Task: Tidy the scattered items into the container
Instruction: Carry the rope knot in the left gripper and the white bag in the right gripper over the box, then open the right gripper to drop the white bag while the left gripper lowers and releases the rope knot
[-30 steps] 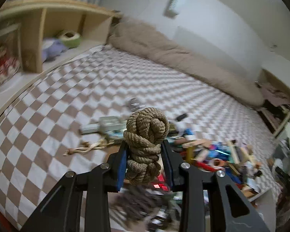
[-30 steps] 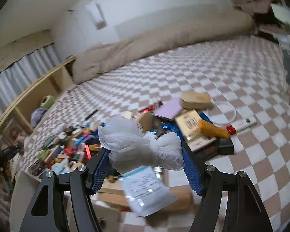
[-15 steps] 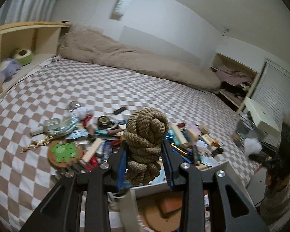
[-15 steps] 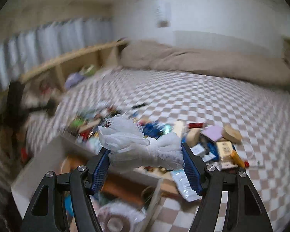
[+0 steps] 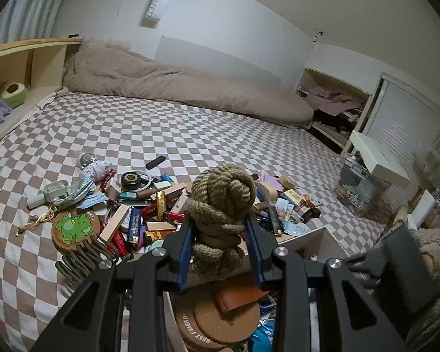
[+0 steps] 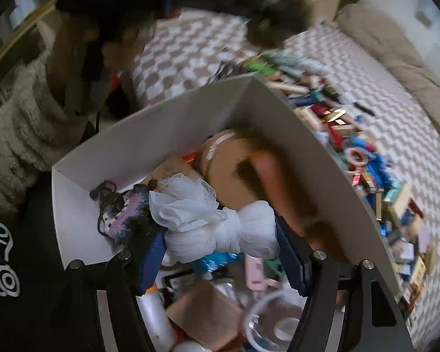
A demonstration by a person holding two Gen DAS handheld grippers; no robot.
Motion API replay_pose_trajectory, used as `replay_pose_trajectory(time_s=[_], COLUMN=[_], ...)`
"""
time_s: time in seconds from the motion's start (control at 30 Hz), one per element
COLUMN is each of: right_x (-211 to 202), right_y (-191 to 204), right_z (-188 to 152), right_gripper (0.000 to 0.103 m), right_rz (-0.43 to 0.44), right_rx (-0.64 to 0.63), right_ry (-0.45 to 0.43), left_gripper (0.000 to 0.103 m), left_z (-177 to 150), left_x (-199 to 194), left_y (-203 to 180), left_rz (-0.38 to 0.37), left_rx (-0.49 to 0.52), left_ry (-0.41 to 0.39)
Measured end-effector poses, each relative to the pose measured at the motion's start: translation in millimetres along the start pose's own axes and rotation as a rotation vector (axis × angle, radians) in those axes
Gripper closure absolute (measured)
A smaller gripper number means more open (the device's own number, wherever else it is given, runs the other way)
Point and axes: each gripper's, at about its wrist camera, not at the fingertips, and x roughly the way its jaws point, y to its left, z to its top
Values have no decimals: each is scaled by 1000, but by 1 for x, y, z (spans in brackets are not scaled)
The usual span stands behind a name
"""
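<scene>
Holding white gauze bundle [image 6: 217, 223], right claw [image 6: 220, 252] over cluttered white box [image 6: 167, 123]; left claw [image 5: 220, 243] gripping rope knot [image 5: 223, 202]

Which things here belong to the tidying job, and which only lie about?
Job:
- brown knotted rope ball in left gripper
- white mesh cloth bundle in right gripper
- white cardboard box
- scattered small-item pile

Lying about:
- beige fluffy blanket
- wooden shelf

The scattered pile [image 6: 363, 158] and a person's upper body [image 6: 82, 38] are smeared by motion blur in right wrist view, & box contents [image 5: 226, 316] are largely hidden behind gripper arms in left wrist view.
</scene>
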Motion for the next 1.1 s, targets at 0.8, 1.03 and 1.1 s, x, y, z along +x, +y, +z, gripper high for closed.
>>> replay_pose_trajectory(time_s=[0.8, 1.03, 1.1], right_x=[-25, -56, -61], right_y=[1, -30, -36], right_z=[-25, -45, -50], right_gripper=[0, 0, 0], right_rz=[-36, -144, -164], right_rx=[-16, 113, 142], right_ry=[-36, -124, -143], left_gripper=[69, 69, 69], left_z=[-16, -28, -32], left_x=[10, 10, 9], left_y=[-32, -55, -62], left_rz=[-105, -157, -181], left_rx=[49, 32, 17], left_ry=[107, 218, 260])
